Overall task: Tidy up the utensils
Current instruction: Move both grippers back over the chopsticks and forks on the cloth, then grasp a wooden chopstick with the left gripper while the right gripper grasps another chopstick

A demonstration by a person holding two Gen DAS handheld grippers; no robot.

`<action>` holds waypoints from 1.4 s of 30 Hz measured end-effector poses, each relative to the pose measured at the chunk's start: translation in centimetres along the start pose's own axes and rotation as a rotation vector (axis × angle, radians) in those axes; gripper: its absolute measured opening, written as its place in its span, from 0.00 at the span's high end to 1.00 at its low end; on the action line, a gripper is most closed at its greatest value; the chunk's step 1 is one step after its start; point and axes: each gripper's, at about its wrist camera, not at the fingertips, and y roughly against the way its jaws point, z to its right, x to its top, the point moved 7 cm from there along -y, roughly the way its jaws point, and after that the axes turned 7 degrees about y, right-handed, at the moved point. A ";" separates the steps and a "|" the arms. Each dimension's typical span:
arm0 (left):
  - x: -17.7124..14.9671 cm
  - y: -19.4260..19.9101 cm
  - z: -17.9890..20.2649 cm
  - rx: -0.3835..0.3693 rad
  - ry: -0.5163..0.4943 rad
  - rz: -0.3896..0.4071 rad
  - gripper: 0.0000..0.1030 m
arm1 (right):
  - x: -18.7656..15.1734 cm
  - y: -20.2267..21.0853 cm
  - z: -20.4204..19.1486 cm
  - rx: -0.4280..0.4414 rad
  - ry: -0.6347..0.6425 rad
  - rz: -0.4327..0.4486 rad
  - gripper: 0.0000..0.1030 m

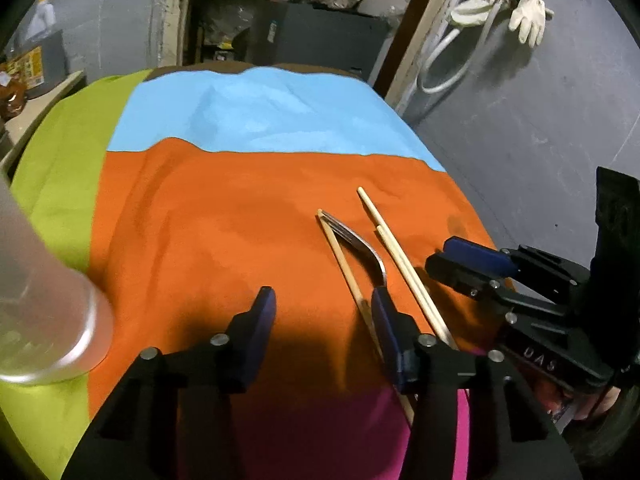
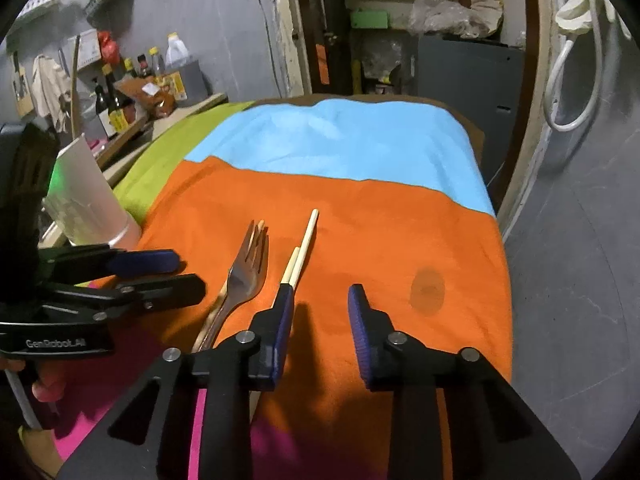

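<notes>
A metal fork (image 1: 360, 244) (image 2: 246, 272) lies on the orange cloth with a single wooden chopstick (image 1: 340, 256) along its left side. A pair of chopsticks (image 1: 394, 252) (image 2: 304, 240) lies just to its right. My left gripper (image 1: 324, 312) (image 2: 160, 272) hangs open over the cloth; its right finger (image 1: 386, 320) covers the fork's handle and nothing lies between the jaws. My right gripper (image 2: 320, 304) (image 1: 468, 260) is open too, its left finger (image 2: 282, 312) over the near ends of the chopstick pair, bare cloth in the gap.
A frosted glass cup (image 1: 52, 320) (image 2: 88, 200) stands at the left on the green cloth (image 1: 60, 160). The table cloth (image 1: 240, 208) has orange, blue, green and pink panels. A dark stain (image 2: 428, 290) marks the orange. Bottles (image 2: 116, 100) crowd a side shelf; a grey wall lies to the right.
</notes>
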 end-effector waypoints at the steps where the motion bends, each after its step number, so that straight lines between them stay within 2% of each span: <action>1: 0.0 -0.3 0.0 0.003 -0.003 -0.012 0.62 | 0.0 -0.2 0.0 0.003 0.005 -0.006 0.77; 11: 0.9 -2.2 0.6 0.053 -0.044 -0.052 0.74 | 0.0 -1.5 -0.4 0.015 0.018 -0.060 0.78; 16: 1.1 -2.3 0.2 0.038 -0.022 -0.072 0.83 | 0.4 -2.1 -0.5 0.012 0.014 -0.084 0.79; 18: 0.9 -2.0 -0.1 0.022 -0.008 -0.089 0.86 | 0.6 -2.3 -0.4 -0.024 0.029 -0.095 0.79; 20: 0.7 -1.9 -0.1 0.010 -0.004 -0.106 0.87 | 0.7 -2.5 -0.3 -0.033 0.037 -0.103 0.79; 24: 0.5 -1.7 -0.2 -0.004 0.002 -0.129 0.87 | 1.0 -3.1 -0.6 0.018 0.001 -0.123 0.80; 31: 0.0 -1.5 -0.1 -0.017 -0.038 -0.152 0.88 | 0.9 -3.8 -1.1 -0.019 0.041 -0.147 0.82; 35: 0.0 -1.7 0.4 0.003 -0.064 -0.163 0.90 | 1.4 -4.4 -1.0 -0.028 0.014 -0.178 0.82; 36: 0.0 -1.6 0.2 -0.003 -0.046 -0.167 0.94 | 1.4 -4.4 -0.8 -0.014 -0.009 -0.179 0.85; 37: -0.1 -1.4 0.1 -0.012 -0.027 -0.169 0.94 | 1.4 -4.4 -0.5 -0.006 -0.029 -0.178 0.94; 42: -0.8 0.1 -0.8 -0.028 0.019 -0.142 0.98 | 1.0 -3.6 0.3 0.080 -0.174 -0.136 0.96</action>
